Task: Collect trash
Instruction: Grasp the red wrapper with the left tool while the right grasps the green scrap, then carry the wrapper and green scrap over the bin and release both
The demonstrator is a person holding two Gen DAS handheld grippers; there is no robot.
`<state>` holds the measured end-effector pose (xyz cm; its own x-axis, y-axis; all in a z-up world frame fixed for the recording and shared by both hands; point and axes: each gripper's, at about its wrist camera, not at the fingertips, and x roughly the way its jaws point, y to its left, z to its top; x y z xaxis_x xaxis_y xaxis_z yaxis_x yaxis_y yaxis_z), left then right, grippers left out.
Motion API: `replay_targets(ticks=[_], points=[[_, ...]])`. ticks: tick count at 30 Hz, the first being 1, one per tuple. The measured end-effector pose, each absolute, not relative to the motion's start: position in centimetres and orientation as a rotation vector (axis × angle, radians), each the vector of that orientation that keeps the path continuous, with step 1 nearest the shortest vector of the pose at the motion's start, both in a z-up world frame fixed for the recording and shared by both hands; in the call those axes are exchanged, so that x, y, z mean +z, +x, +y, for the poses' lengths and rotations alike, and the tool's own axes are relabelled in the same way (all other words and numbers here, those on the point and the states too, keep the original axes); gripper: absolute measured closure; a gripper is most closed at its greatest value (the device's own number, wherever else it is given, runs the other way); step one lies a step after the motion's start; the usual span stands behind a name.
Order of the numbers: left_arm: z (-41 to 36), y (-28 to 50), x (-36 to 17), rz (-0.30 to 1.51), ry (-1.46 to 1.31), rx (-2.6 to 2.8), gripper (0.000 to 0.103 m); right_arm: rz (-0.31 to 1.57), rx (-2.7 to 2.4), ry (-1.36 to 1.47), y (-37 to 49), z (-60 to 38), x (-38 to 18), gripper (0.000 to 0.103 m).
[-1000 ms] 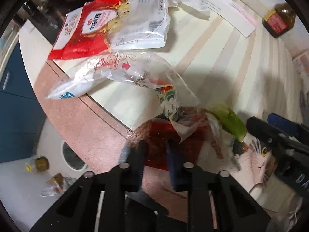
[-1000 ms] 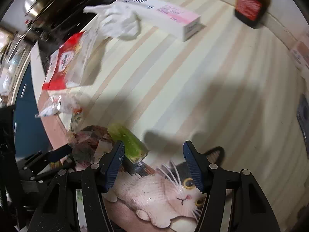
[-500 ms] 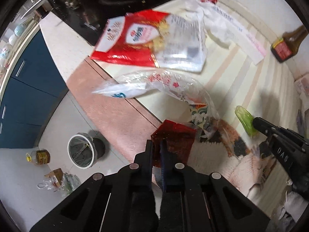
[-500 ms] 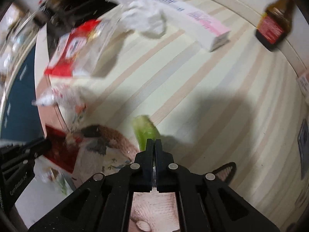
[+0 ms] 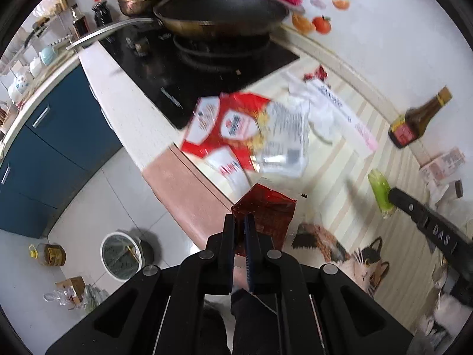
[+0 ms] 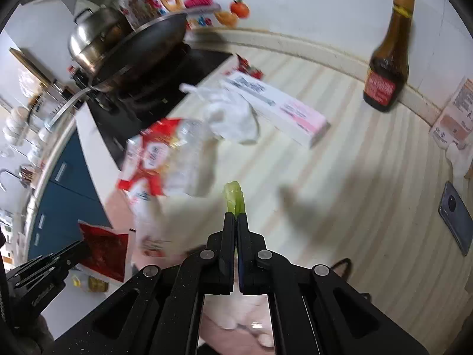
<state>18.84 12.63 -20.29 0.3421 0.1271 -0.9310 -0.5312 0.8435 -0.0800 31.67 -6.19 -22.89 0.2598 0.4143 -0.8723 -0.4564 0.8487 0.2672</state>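
My left gripper point(image 5: 240, 220) is shut on a dark red wrapper point(image 5: 266, 213) and holds it in the air over the counter's front edge; the wrapper also shows in the right wrist view point(image 6: 103, 248). My right gripper point(image 6: 236, 219) is shut on a green vegetable stalk point(image 6: 235, 196), lifted above the striped counter; the stalk also shows in the left wrist view point(image 5: 380, 189). A red and white snack bag point(image 5: 245, 127), a clear plastic bag under it and a crumpled white tissue point(image 6: 233, 117) lie on the counter.
A waste bin point(image 5: 119, 256) stands on the floor below the counter edge. A pan point(image 5: 221, 11) sits on the black hob. A brown sauce bottle point(image 6: 387, 59), a pink and white box point(image 6: 278, 109), a phone point(image 6: 456, 217) and a cat-print mat point(image 5: 363, 263) are on the counter.
Both grippers closed, the left on the red wrapper and the right on the green stalk, then lifted up and back from the counter. The view now takes in the hob and floor.
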Motion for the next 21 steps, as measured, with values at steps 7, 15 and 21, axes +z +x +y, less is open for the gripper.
replay_targets(ticks=[7, 15, 21], points=[[16.2, 16.0, -17.4, 1.068, -0.427, 0.509, 0.1, 1.124, 0.689, -0.036, 28.5, -2.1, -19.7, 0.102], [24.9, 6.0, -18.8, 1.039, -0.533, 0.743, 0.1, 1.135, 0.882, -0.143, 21.9, 8.7, -20.0, 0.102], [32.8, -4.9, -25.1, 1.074, -0.706, 0.939, 0.1, 1.223, 1.036, -0.299, 13.1, 20.3, -26.4, 0.102]])
